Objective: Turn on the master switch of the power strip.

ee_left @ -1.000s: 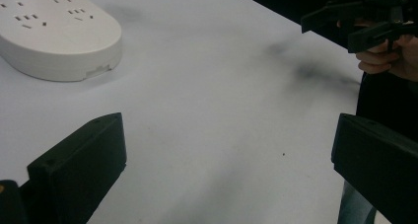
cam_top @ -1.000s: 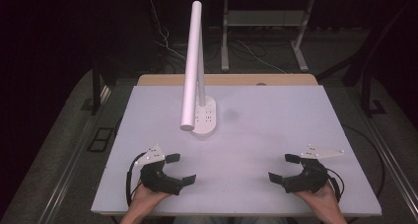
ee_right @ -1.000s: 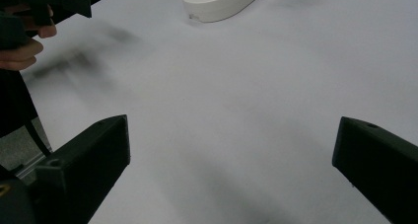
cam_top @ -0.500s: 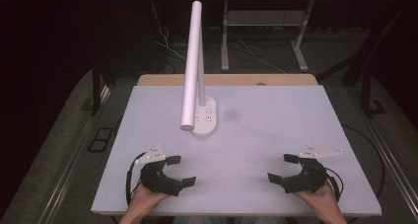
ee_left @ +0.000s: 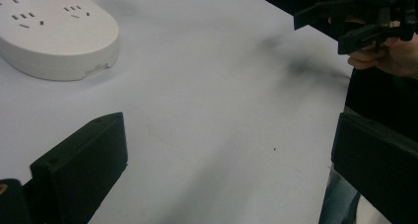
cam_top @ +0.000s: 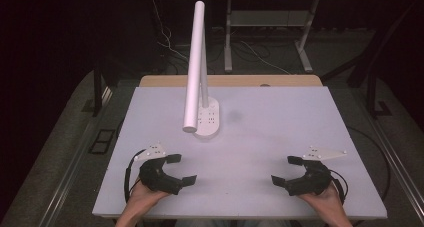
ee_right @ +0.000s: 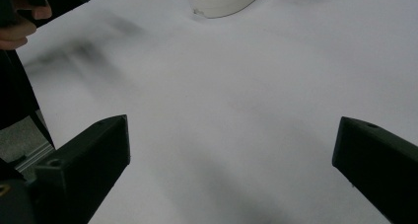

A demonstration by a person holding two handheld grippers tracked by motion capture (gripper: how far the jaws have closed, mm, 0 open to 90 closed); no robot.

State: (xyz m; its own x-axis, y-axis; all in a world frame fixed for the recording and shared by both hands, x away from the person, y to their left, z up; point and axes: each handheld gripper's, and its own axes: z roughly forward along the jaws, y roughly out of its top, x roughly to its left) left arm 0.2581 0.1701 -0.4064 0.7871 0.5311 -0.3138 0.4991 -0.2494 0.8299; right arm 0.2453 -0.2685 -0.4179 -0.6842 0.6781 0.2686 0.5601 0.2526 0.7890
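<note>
1. Lamp stands untouched on its white base at the desk's far-left middle, so by my reading nothing is done and the reach and grasp are all left.
2. Left gripper, near the front-left corner, has its jaws spread wide and empty, hovering over bare desk.
3. Right gripper, near the front-right corner, is likewise wide apart, holding nothing.
4. Both sit well apart from the base.

Bare white table between left gripper and right gripper, both wide open; only the white lamp standing farther back, left of centre.
</note>
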